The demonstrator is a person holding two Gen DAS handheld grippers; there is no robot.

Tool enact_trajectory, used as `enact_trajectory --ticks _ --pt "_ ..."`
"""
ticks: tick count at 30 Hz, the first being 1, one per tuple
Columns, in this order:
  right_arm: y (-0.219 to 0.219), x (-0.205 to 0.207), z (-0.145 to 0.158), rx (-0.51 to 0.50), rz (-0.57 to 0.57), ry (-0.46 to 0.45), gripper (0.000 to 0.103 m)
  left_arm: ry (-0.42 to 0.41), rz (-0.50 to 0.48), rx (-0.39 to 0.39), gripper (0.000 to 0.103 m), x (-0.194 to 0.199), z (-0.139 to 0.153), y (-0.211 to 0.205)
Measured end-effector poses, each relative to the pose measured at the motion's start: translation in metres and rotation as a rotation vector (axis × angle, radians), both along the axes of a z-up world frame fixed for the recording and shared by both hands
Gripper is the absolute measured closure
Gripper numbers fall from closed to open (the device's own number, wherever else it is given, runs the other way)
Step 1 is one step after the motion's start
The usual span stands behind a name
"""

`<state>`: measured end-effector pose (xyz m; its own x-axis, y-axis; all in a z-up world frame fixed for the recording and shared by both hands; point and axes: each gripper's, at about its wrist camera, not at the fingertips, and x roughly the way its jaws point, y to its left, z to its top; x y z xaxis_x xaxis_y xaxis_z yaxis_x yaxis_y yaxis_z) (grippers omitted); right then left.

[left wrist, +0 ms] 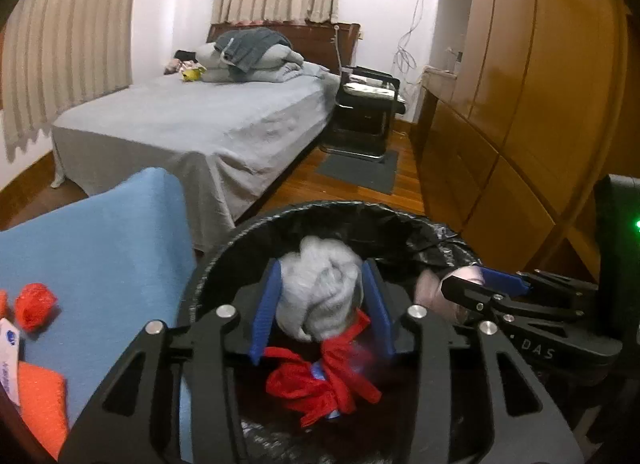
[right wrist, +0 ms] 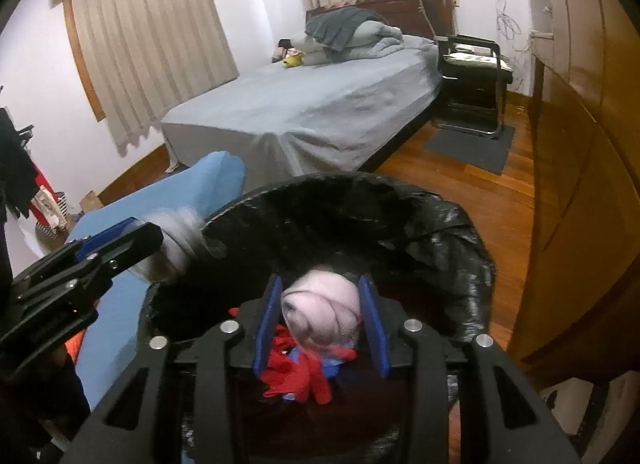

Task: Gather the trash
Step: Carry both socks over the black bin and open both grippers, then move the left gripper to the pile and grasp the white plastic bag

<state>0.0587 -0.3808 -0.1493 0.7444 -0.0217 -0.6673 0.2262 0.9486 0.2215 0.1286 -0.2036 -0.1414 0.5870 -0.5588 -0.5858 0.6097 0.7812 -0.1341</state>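
Observation:
A black bin with a black liner [left wrist: 404, 223] [right wrist: 452, 236] sits right below both grippers. My left gripper [left wrist: 322, 300] is shut on a grey crumpled wad [left wrist: 320, 284] over the bin's mouth; it also shows at the left of the right wrist view [right wrist: 176, 252]. My right gripper [right wrist: 320, 312] is shut on a pale pink crumpled wad [right wrist: 320, 312], also over the bin; it shows at the right of the left wrist view [left wrist: 460, 284]. Red netting trash [left wrist: 320, 384] [right wrist: 296, 376] lies inside the bin.
A blue-covered surface [left wrist: 92, 248] [right wrist: 160, 203] stands left of the bin, with a red crumpled ball [left wrist: 36, 304] and orange items [left wrist: 40, 396] on it. A grey bed [left wrist: 192, 119], a black chair [left wrist: 368, 103], a wooden wardrobe [left wrist: 520, 103] and wood floor lie beyond.

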Motion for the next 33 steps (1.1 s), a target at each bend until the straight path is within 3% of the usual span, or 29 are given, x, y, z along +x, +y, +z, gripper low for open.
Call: enact_trajectory --ticks 5,10,13,19,33 --pt "-0.012 -0.005 0.003 -0.007 -0.035 -0.011 0.045 -0.007 0.005 -0.002 0.047 0.000 0.002 -0.001" --pt "-0.011 -0.009 0.008 -0.026 -0.060 -0.035 0.012 -0.022 0.060 -0.010 0.026 -0.002 0.009 0.016" --pt "-0.003 -0.008 0.012 -0.021 -0.051 -0.050 0.006 -0.037 0.103 -0.010 0.019 -0.004 0.016 0.032" --pt "0.028 0.002 0.022 -0.030 0.017 -0.066 0.006 -0.062 0.201 -0.011 0.014 -0.011 0.028 0.082" --pt "0.149 0.050 0.024 -0.023 0.252 -0.082 0.006 -0.095 0.505 0.034 0.014 -0.020 0.037 0.229"
